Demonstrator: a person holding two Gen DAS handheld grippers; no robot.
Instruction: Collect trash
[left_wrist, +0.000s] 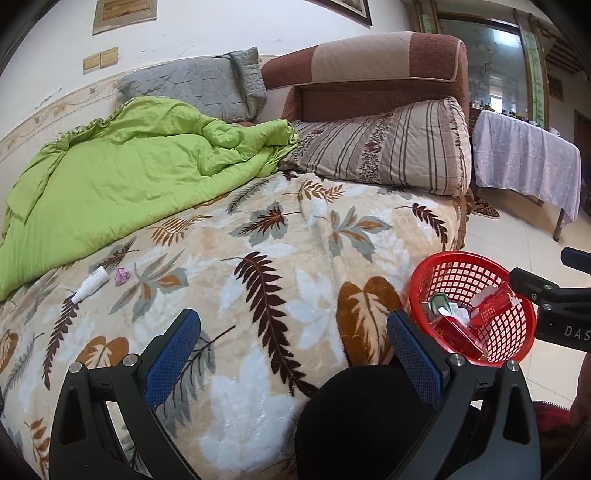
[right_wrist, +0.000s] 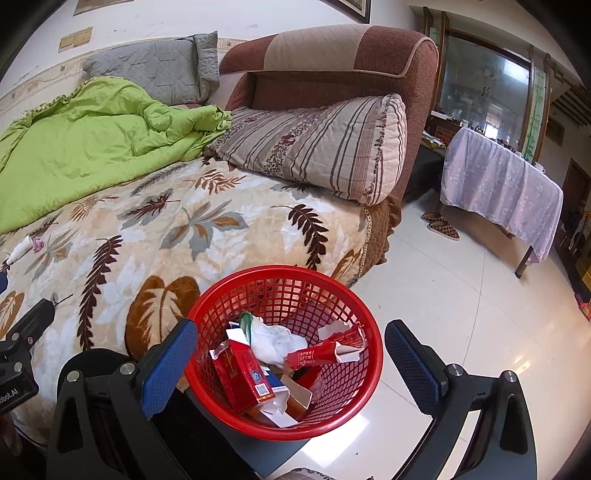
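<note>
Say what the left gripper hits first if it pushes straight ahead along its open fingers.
Most likely the leaf-print blanket on the bed: the left gripper points across bare blanket, with the striped pillow beyond. Depth is unclear through the fisheye.

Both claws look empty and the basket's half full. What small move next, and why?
Probably swing the left claw toward the white tube and the pink crumpled scrap beside it on the leaf-print blanket. Both claws are open and empty, and those two appear to be the only litter outside the red basket.

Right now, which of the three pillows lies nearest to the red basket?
The striped pillow beside the sofa's armrest; the grey quilted ones stay far back against the wall.
</note>
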